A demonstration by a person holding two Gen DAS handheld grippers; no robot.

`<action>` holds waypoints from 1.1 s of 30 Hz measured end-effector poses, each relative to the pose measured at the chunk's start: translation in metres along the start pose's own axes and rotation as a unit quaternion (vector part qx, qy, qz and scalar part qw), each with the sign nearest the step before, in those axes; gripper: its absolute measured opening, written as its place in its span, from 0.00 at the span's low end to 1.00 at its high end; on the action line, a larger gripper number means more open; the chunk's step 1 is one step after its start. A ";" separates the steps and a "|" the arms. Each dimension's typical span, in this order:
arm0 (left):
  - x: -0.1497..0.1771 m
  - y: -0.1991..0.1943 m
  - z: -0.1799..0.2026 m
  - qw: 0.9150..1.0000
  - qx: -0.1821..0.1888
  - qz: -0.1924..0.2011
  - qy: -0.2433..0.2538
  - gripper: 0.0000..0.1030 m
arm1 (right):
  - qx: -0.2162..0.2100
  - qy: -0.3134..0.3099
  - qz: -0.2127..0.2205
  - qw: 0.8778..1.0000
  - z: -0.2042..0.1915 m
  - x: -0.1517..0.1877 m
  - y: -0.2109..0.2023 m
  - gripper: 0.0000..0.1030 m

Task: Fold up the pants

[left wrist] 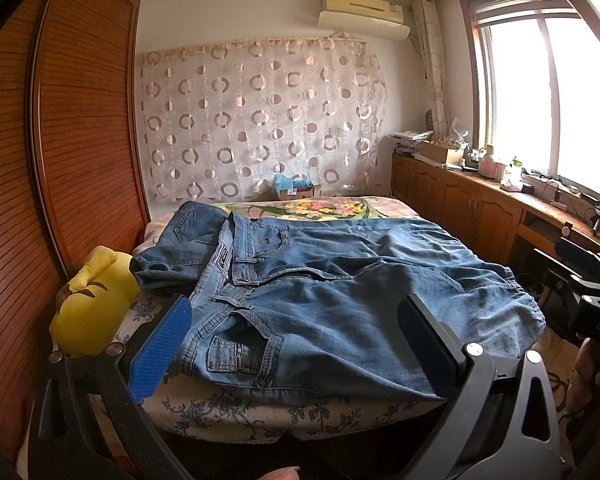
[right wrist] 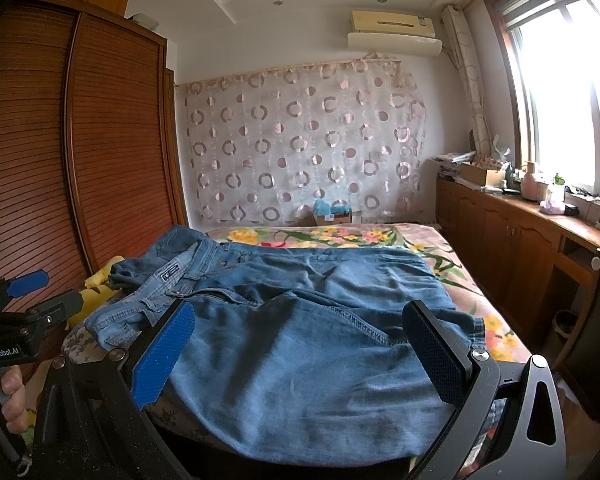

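Blue jeans lie spread across the near end of the bed, waistband to the left and legs running right; they also show in the right wrist view. My left gripper is open and empty, its fingers hovering over the pocket and waistband area. My right gripper is open and empty above the leg part, near the bed's front edge. Each gripper shows at the edge of the other's view: the right one and the left one.
A yellow plush toy lies at the bed's left edge beside a wooden wardrobe. The floral bedspread stretches to the curtained wall. A wooden cabinet with clutter runs along the right under the window.
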State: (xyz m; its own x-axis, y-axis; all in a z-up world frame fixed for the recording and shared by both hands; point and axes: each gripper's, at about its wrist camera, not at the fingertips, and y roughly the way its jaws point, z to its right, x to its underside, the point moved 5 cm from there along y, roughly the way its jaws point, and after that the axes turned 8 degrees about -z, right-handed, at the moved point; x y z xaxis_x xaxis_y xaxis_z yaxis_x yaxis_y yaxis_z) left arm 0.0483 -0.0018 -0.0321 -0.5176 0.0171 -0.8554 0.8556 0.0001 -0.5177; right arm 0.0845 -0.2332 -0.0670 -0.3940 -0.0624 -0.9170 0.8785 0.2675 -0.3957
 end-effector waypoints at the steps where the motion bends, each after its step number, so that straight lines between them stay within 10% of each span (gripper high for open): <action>1: 0.000 0.000 0.000 1.000 0.001 0.000 0.000 1.00 | 0.000 0.000 0.000 1.000 0.000 0.000 0.000 1.00; 33: 0.009 0.006 0.001 1.000 -0.001 -0.005 0.004 1.00 | 0.001 0.001 0.000 1.000 0.001 0.002 0.002 1.00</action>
State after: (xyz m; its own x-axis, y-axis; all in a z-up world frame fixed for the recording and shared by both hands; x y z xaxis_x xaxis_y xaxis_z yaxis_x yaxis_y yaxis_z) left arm 0.0490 -0.0023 -0.0426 -0.5269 0.0251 -0.8496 0.8499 0.0032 -0.5269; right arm 0.0855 -0.2341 -0.0693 -0.3950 -0.0607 -0.9167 0.8788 0.2659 -0.3963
